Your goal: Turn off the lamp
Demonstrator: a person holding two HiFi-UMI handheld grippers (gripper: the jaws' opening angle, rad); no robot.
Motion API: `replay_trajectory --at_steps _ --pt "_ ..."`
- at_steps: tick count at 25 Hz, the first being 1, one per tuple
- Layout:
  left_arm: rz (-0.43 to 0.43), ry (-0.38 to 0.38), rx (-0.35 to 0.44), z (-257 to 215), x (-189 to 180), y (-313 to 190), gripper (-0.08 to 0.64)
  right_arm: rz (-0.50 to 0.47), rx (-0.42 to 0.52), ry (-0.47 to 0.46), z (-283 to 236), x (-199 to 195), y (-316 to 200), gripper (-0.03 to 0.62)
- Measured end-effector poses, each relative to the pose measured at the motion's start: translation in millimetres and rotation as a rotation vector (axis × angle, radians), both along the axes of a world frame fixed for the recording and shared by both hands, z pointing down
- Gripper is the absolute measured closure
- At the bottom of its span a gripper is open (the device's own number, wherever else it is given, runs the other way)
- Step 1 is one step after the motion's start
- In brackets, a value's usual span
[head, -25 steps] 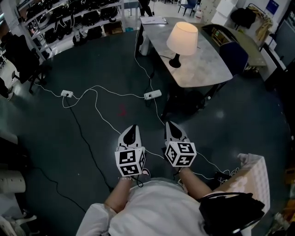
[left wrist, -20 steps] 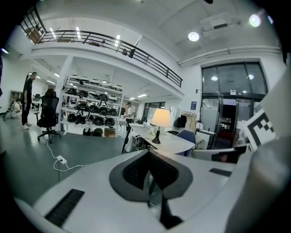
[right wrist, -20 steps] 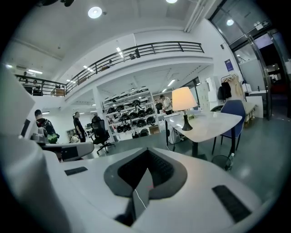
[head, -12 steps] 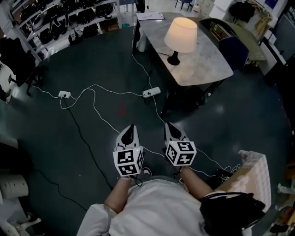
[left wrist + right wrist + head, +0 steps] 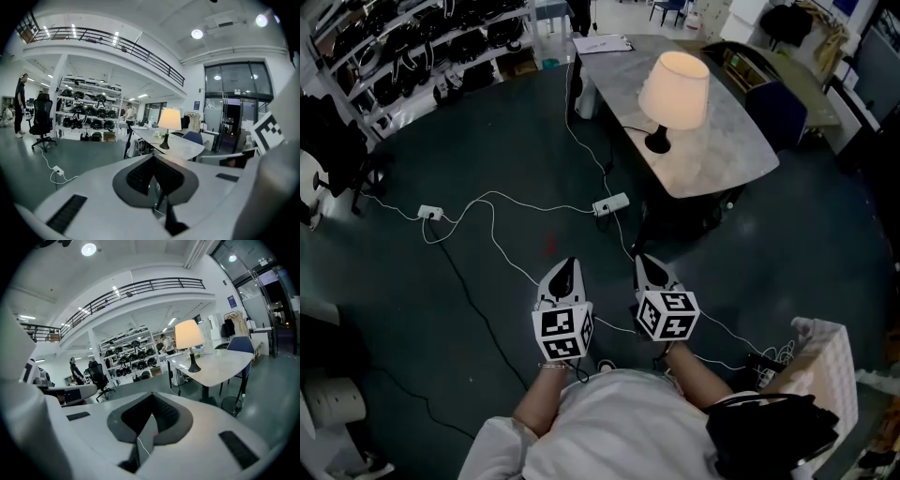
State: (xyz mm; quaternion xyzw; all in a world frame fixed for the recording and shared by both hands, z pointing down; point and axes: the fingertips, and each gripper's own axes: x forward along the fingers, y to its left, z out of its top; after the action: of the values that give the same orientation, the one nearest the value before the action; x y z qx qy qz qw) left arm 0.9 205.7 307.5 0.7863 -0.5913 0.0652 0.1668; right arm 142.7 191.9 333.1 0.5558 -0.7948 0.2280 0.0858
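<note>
The lamp [image 5: 674,91] is lit, with a cream shade and a black base, and stands on the pale table [image 5: 722,150] ahead and to the right. It also shows far off in the left gripper view [image 5: 169,120] and the right gripper view [image 5: 189,335]. My left gripper [image 5: 566,266] and right gripper [image 5: 644,260] are held side by side over the dark floor, well short of the table. Both are shut with nothing between their jaws, as the left gripper [image 5: 152,156] and right gripper [image 5: 151,394] show in their own views.
White cables and two power strips [image 5: 610,203] [image 5: 430,213] lie on the floor between me and the table. Shelves of dark gear [image 5: 441,47] line the back left. A blue chair [image 5: 776,112] stands behind the table. A white basket [image 5: 825,375] sits at lower right.
The table, lamp and floor cables have slid down the head view towards me as I walked forward. Both grippers keep their place in the view, still shut.
</note>
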Motion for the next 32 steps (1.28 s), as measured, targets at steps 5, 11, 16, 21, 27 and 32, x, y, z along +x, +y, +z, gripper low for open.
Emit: replay_trajectory --at_steps 5,11,16,21,27,32 --pt "0.019 0.015 -0.022 1 -17 -43 0.555 0.012 -0.018 0.008 -2 -19 -36 0.594" --pt "0.064 0.026 -0.031 1 -33 -97 0.555 0.046 -0.021 0.020 -4 -39 -84 0.594" --pt "0.097 0.036 -0.039 4 -47 -142 0.555 0.073 -0.018 0.029 -6 -55 -121 0.594" --pt "0.130 0.048 -0.049 8 -59 -180 0.555 0.134 -0.048 0.055 0 -61 -153 0.594" --pt "0.162 0.060 -0.054 11 -73 -220 0.555 0.169 -0.044 0.077 -3 -71 -185 0.594" --pt "0.175 0.065 -0.080 23 -86 -242 0.555 0.197 -0.059 0.083 4 -76 -199 0.594"
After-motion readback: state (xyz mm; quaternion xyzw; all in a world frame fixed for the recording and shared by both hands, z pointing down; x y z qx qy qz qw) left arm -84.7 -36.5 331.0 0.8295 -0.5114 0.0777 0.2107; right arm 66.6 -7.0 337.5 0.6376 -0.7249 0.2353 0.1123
